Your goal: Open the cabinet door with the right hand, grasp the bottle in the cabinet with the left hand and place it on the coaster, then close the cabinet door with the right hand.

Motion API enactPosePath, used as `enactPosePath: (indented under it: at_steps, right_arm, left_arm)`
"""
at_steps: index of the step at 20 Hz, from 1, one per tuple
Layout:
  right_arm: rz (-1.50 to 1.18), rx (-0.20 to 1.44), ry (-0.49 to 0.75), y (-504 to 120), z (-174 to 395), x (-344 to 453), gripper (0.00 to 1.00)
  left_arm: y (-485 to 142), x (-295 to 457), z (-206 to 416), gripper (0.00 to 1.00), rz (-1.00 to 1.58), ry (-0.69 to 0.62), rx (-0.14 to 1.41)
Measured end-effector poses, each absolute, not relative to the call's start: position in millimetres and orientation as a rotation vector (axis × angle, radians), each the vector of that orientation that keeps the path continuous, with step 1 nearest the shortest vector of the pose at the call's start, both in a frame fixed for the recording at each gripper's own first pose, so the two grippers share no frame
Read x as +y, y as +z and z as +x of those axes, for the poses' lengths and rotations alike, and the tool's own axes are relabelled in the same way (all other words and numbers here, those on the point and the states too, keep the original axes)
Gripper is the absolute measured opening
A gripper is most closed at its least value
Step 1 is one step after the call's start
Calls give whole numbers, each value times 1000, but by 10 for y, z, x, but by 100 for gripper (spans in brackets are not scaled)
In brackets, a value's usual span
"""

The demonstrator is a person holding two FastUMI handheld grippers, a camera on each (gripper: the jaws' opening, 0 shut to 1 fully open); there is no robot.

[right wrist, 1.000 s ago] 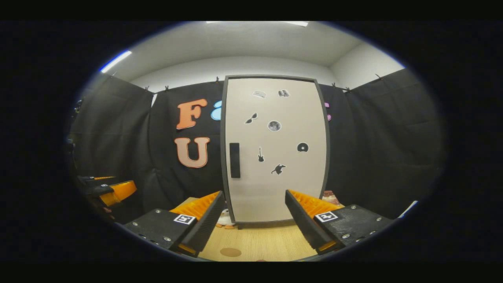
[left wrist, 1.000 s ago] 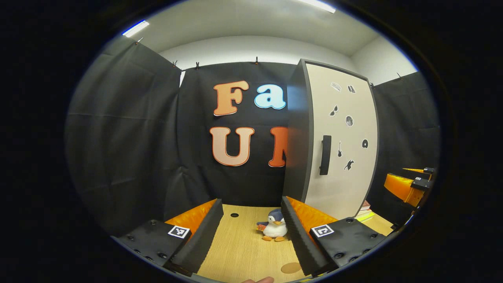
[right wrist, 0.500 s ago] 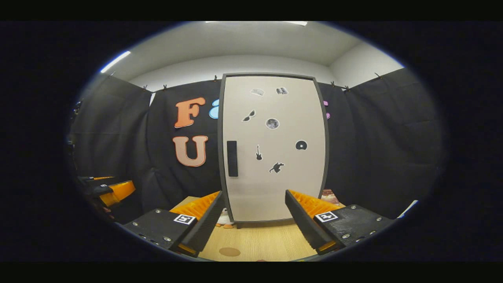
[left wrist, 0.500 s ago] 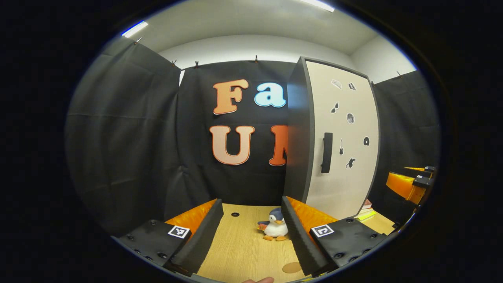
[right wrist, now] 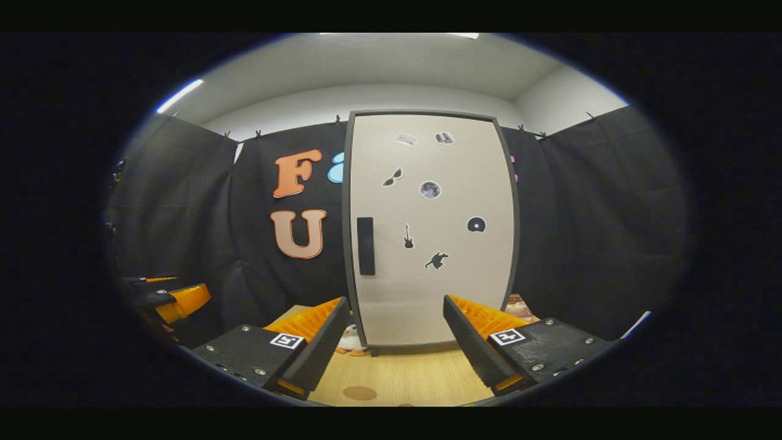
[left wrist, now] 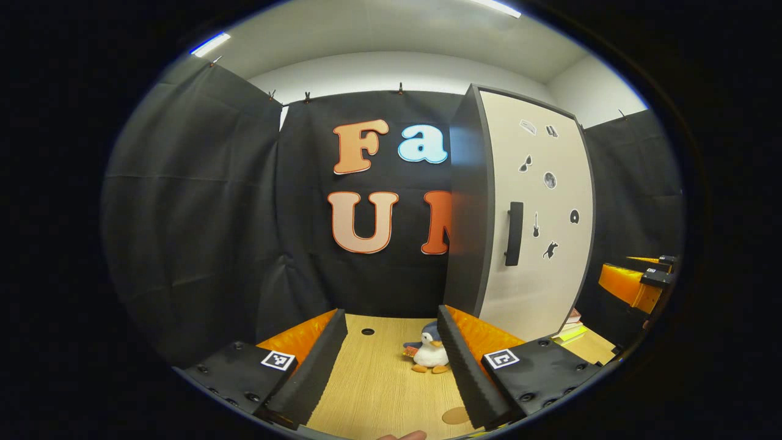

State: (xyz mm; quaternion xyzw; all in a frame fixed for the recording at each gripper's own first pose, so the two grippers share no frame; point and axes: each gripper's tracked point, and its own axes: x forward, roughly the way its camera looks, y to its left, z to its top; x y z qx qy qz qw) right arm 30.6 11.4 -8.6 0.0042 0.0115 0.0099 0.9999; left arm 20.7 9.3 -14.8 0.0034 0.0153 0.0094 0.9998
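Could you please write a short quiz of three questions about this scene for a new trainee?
1. True or false: the cabinet door is closed.
2. The right hand-held gripper is: A) shut on the door handle; B) open and apart from the handle; C) holding a bottle.
3. Fill in: the toy standing on the table beside the cabinet is a ____.

Key: 1. True; the bottle is hidden behind it. 2. B. 3. Penguin. In the left gripper view, it stands just ahead of the open left hand-held gripper, and the round coaster lies nearer the camera.
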Motion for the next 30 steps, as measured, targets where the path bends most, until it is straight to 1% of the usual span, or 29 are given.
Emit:
enactPosePath:
  at_steps: [2, 3, 4, 6, 8, 11, 13, 14, 17, 19, 20, 22, 23, 24, 25, 27, 28, 30]
  right_arm:
    - [9, 22, 24, -66, 382, 141, 95]
    - [9, 21, 29, -50, 420, 169, 95]
    - [7, 19, 35, -36, 469, 198, 95]
    - [1, 12, 47, 28, 598, 264, 95]
    - [-5, 3, 62, 99, 731, 348, 95]
    - [-18, -17, 76, 225, 1006, 450, 95]
    - [-21, -17, 81, 253, 1218, 507, 95]
    - [-22, -15, 86, 262, 1329, 537, 95]
    - [-30, -19, 93, 307, 1643, 627, 95]
    - [-32, -15, 86, 307, 1850, 650, 95]
    - [-30, -13, 86, 305, 1952, 670, 95]
    - [-26, -13, 89, 285, 2123, 721, 95]
    - [-27, -12, 85, 274, 2211, 727, 95]
    - [-29, -8, 80, 257, 2298, 731, 95]
    - [-33, -6, 75, 232, 2380, 727, 95]
    - [-31, -1, 58, 197, 2523, 716, 95]
    - [-26, -2, 53, 184, 2578, 716, 95]
    - [-21, -10, 42, 167, 2650, 705, 95]
  left_arm:
    - [-150, 119, 228, 94, 5, 20, 33]
    - [-166, 138, 235, 99, 4, 21, 34]
    - [-156, 146, 250, 95, 4, 23, 34]
    - [-168, 189, 277, 97, 5, 27, 37]
    - [-188, 224, 309, 95, 4, 33, 40]
    - [-247, 321, 350, 95, -4, 46, 53]
    - [-289, 401, 391, 97, -8, 57, 63]
    - [-306, 445, 411, 95, -10, 66, 66]
    - [-394, 599, 480, 94, -13, 89, 84]
    - [-456, 713, 536, 94, -18, 107, 99]
    - [-484, 783, 563, 97, -21, 118, 104]
    - [-541, 930, 601, 95, -23, 138, 117]
    - [-578, 1015, 631, 97, -25, 152, 123]
    - [-597, 1094, 644, 94, -28, 164, 132]
    - [-647, 1170, 664, 97, -32, 174, 141]
    - [-711, 1320, 678, 97, -33, 200, 157]
    - [-726, 1390, 673, 99, -34, 210, 160]
    - [-791, 1509, 690, 97, -28, 231, 173]
